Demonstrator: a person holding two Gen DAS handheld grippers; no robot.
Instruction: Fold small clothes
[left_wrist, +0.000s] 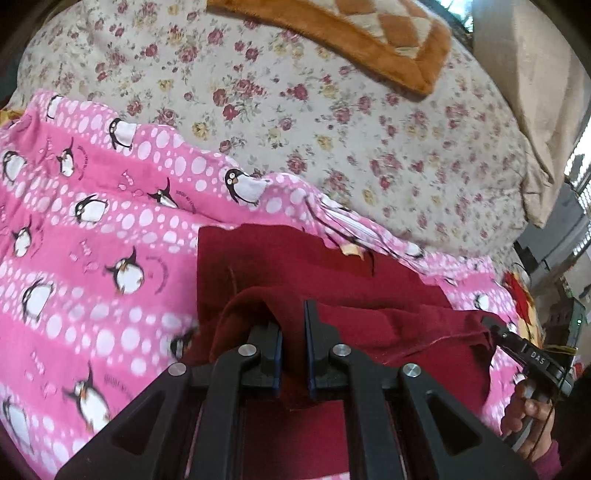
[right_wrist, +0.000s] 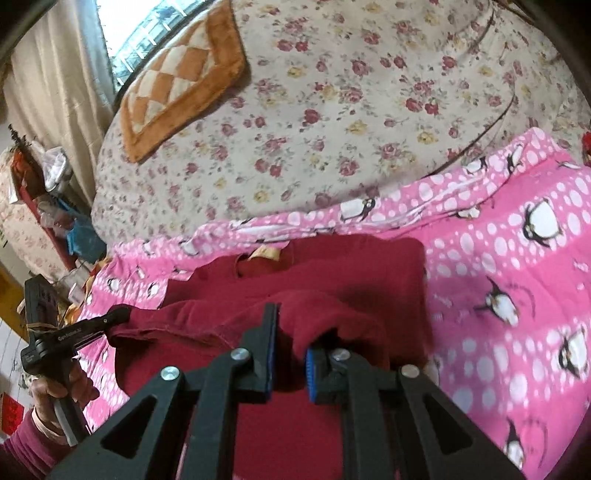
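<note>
The dark red garment (left_wrist: 332, 280) is soft, light and limp — the left gripper (left_wrist: 293, 332) and the right gripper (right_wrist: 291, 339) each pinch a raised fold of it with narrow fingers, near its edge.

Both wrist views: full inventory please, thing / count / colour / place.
red garment: 1, dark red, on the pink blanket, near edge lifted by both grippers
pink blanket: 1, pink with white dots and penguins, under the garment
floral sheet: 1, cream with red and yellow flowers, beyond the blanket
cushion: 1, orange and cream checks, on the sheet's far side
curtain: 1, beige, by the window
left gripper: black, shut on garment
right gripper: black, shut on garment
</note>
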